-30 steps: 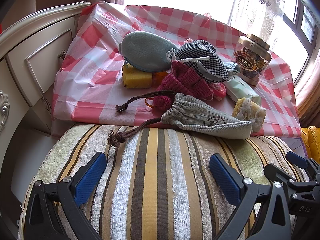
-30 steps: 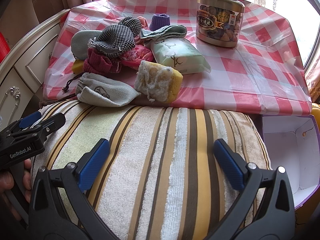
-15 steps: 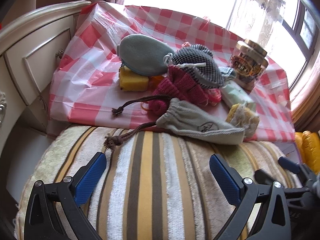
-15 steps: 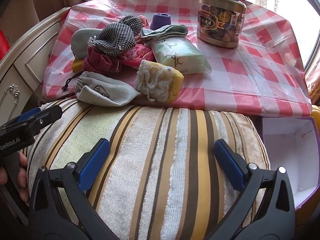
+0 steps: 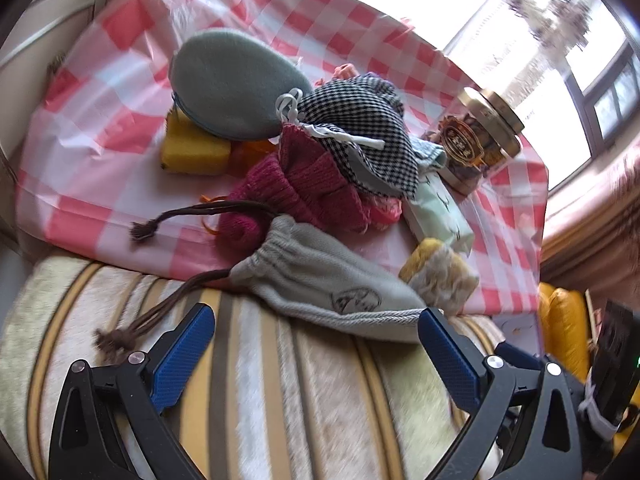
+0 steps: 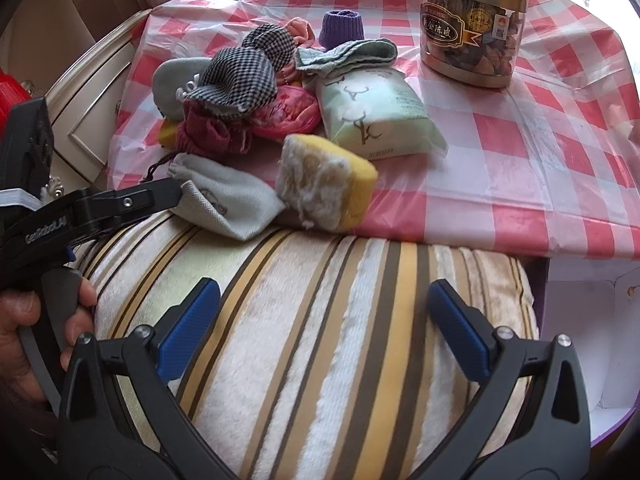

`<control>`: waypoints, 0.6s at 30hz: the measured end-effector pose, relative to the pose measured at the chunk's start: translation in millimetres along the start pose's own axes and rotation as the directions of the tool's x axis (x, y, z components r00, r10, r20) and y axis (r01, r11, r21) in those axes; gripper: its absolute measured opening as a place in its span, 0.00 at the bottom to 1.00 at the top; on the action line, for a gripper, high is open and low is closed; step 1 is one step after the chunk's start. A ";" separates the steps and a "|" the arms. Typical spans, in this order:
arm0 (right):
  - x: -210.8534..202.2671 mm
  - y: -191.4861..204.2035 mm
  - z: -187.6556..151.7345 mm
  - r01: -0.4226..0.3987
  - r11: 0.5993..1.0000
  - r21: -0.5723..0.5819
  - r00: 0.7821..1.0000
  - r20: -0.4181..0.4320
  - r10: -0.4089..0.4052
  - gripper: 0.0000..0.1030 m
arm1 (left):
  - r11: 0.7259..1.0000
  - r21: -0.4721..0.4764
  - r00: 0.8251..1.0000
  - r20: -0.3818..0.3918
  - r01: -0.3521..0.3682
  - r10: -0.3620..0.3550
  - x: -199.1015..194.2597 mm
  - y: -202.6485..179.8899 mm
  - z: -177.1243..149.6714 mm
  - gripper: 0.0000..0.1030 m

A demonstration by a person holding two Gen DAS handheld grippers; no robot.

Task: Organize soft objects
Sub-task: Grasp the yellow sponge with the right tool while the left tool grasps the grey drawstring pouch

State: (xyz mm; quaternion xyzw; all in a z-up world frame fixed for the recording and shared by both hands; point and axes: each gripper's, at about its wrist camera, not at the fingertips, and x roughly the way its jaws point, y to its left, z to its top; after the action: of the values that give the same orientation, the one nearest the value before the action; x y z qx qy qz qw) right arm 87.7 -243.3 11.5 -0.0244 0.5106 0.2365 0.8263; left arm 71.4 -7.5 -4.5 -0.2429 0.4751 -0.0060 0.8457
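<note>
While both the left gripper (image 5: 316,338) and right gripper (image 6: 324,312) hover with fingers spread over the plush striped terry cushion (image 6: 304,320), a grey woven drawstring pouch (image 5: 320,280) slumps onto it off the glossy checked tablecloth (image 6: 520,140); the gold-lidded clear jar (image 6: 470,36) seemingly holds nuts.

Drawstring pouch (image 6: 228,204) left of sponge (image 6: 326,186), jar (image 6: 472,24) behind, pillow (image 6: 312,320) in front

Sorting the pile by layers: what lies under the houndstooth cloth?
Under the houndstooth cloth show a maroon knit and pink fabric; anything deeper is covered.
</note>
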 end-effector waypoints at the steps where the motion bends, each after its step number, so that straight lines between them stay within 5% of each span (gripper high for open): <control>1: 0.5 -2.5 2.8 0.003 1.000 -0.001 1.000 -0.002 -0.003 1.00 | 1.000 -0.008 1.000 -0.010 -0.005 0.005 4.4 -1.0 1.9 0.99; 6: 2.5 -13.8 19.0 0.006 1.000 0.004 1.000 0.021 -0.006 1.00 | 0.997 -0.059 0.997 -0.053 -0.056 0.052 30.2 -11.6 16.3 0.98; 11: 9.9 -10.8 40.9 -0.008 0.999 -0.039 0.998 0.056 0.010 1.00 | 0.991 -0.006 0.989 -0.061 -0.134 0.133 50.2 -32.2 18.1 0.68; 15: 19.7 -10.8 56.2 -0.012 0.998 -0.060 0.998 0.055 0.015 0.99 | 0.994 -0.009 0.993 -0.043 -0.111 0.110 53.0 -34.4 14.8 0.45; 18: 31.5 -12.1 62.9 -0.045 0.998 -0.049 0.999 0.019 0.046 0.83 | 0.997 -0.046 0.998 -0.034 -0.061 0.060 52.1 -25.3 8.6 0.26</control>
State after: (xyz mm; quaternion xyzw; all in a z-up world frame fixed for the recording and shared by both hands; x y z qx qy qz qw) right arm 156.7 -224.8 12.1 -0.0302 0.4968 0.2679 0.8249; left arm 112.5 -38.9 -31.9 -0.2480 0.4959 0.0267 0.8318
